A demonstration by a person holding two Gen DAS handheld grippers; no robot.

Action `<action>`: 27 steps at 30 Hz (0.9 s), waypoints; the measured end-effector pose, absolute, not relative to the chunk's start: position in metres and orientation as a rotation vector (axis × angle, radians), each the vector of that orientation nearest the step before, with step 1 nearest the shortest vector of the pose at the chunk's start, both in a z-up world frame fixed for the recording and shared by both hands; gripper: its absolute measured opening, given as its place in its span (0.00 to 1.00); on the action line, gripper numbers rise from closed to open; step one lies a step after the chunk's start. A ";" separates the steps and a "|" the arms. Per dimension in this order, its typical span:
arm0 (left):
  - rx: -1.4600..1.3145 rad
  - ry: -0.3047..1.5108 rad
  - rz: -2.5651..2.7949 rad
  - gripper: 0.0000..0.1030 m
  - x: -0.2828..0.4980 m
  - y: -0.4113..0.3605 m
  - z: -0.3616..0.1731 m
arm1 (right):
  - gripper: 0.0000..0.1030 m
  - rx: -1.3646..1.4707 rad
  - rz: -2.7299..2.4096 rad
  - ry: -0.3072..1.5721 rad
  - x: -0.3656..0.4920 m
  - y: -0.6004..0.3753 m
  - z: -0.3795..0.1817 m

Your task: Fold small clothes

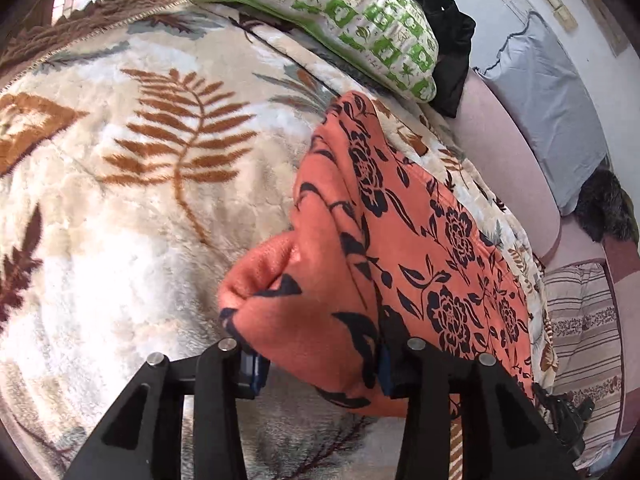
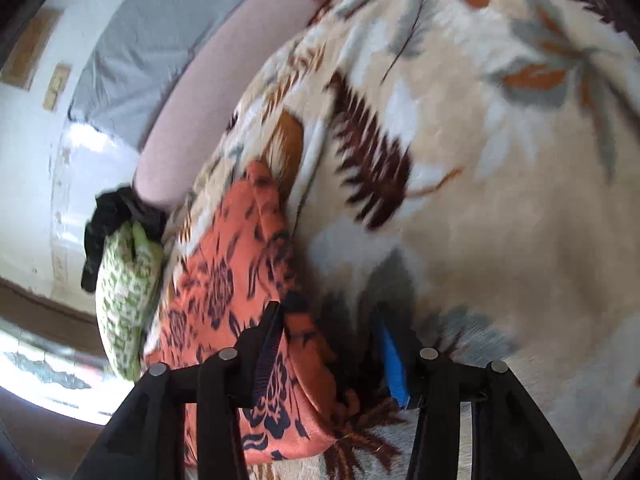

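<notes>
left claw: (image 1: 320, 364) bottom of left wrist view, fingers pointing fwd; jaws set fairly wide w/ a bunched fold of the garment between the blue pads; cloth touches both pads, so it's holding that fold.
left claw pose: low over the bed, tilted so the blanket fills the left side of the view.
right claw: (image 2: 332, 354) bottom of right wrist view; jaws apart. Left finger (image 2: 266, 344) lies on/against the garment edge, right blue pad (image 2: 394, 364) sits over the blanket. Can't tell if it grips cloth; frame is motion-blurred.
garment: orange fleece piece w/ dark navy rose print (image 1: 404, 216), lying on the blanket near the bed's edge; near end lifted and rounded up at the left claw, rest stretches away flat. In the right wrist view (image 2: 224, 280) it runs from the claw toward the pillow.
blanket: plush cream throw w/ brown and rust fern leaves (image 1: 140, 184), covers the bed under the garment.
pillow: green-and-white print (image 1: 360, 20), beyond the garment's far end, on the blanket.
black cloth: (image 1: 444, 40) bunched just behind the pillow, touching it.
far: pink bed edge/headboard (image 1: 512, 160), grey cushion (image 1: 548, 108) against the wall.
containers: can't make out any.
</notes>
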State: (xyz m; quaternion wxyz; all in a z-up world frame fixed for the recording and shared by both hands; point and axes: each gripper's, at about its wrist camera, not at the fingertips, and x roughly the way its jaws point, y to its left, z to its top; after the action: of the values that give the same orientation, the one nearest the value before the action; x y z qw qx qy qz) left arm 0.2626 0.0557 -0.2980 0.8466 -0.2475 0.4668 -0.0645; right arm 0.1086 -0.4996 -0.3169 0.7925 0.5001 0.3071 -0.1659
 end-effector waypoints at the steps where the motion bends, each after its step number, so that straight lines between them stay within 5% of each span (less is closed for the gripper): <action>1: -0.511 0.952 -0.103 0.48 0.257 0.060 -0.291 | 0.59 1.097 -0.396 0.587 0.095 -0.509 -0.308; 5: -0.246 0.763 0.033 0.56 0.240 0.046 -0.254 | 0.58 0.918 -0.413 0.517 0.088 -0.505 -0.272; 7: -0.112 0.698 0.043 0.64 0.235 0.026 -0.244 | 0.37 0.794 -0.334 0.543 0.102 -0.481 -0.262; 10: 0.024 0.697 -0.031 0.82 0.232 -0.009 -0.245 | 0.35 0.643 -0.227 0.648 0.135 -0.436 -0.264; 27: 0.176 0.856 -0.059 0.83 0.258 -0.060 -0.293 | 0.36 0.305 -0.181 0.903 0.184 -0.347 -0.315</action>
State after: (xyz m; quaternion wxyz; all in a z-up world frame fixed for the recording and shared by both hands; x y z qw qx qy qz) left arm 0.2577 -0.0599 -0.2928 0.9057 0.0852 0.4143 -0.0284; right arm 0.1842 -0.3468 -0.3149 0.8846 0.1465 0.4340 -0.0871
